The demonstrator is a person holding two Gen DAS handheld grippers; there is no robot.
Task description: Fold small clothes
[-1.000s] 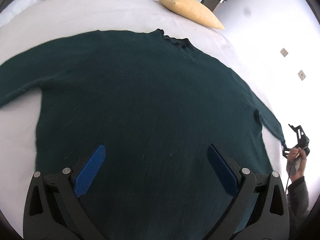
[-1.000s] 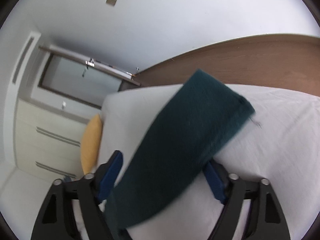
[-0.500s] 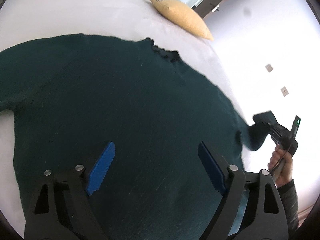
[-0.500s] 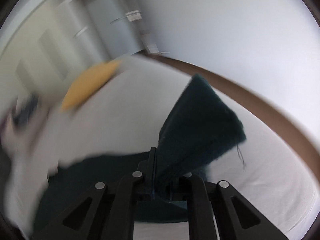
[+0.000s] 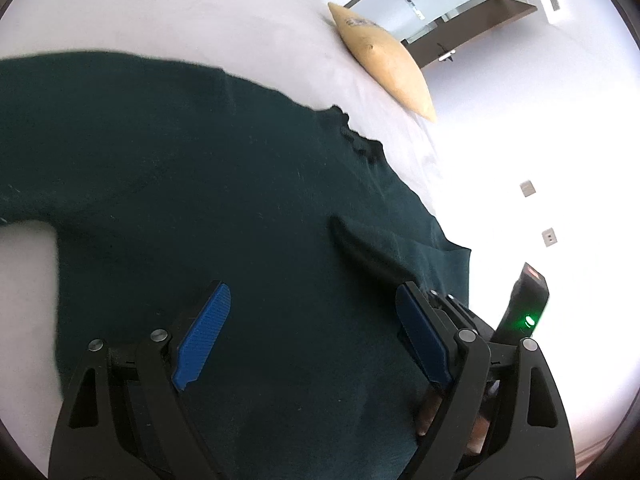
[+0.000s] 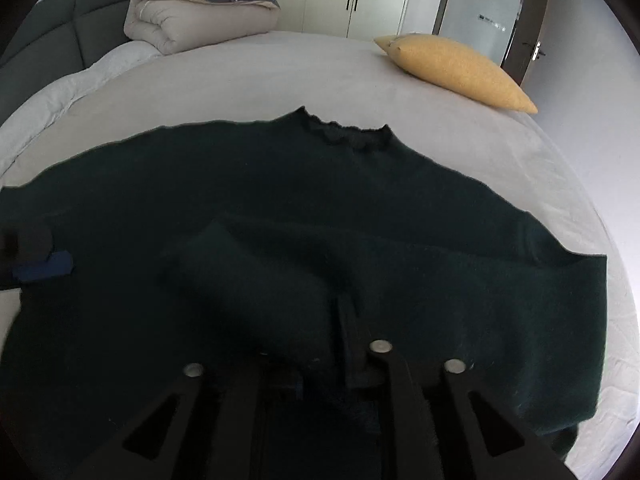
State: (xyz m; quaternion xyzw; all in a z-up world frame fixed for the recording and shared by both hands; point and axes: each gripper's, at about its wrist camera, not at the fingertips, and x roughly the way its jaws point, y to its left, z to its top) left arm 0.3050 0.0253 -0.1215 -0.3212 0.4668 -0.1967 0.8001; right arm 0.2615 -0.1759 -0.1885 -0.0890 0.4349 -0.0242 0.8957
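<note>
A dark green sweater (image 5: 200, 160) (image 6: 360, 184) lies flat on the white bed, collar toward the far side. Its right sleeve (image 6: 248, 280) (image 5: 360, 244) is folded in across the chest. My right gripper (image 6: 312, 332) hovers low over the body; its jaws are opening, a little apart, with the sleeve's end lying bunched between them. My left gripper (image 5: 312, 292) hangs open just above the sweater's lower body, nothing between its blue pads (image 5: 204, 332). One of those pads (image 6: 40, 268) also shows at the left edge of the right wrist view.
A yellow pillow (image 5: 388, 64) (image 6: 460, 72) rests at the bed's far right corner. A folded duvet (image 6: 200, 12) is stacked at the head, by a dark headboard (image 6: 40, 40). White sheet (image 6: 280, 72) surrounds the sweater. Wardrobe doors and a door stand beyond.
My right gripper shut on the sleeve end at the bed's side and swung it over onto the sweater's chest. My left gripper slid across the body and its jaws narrowed slightly.
</note>
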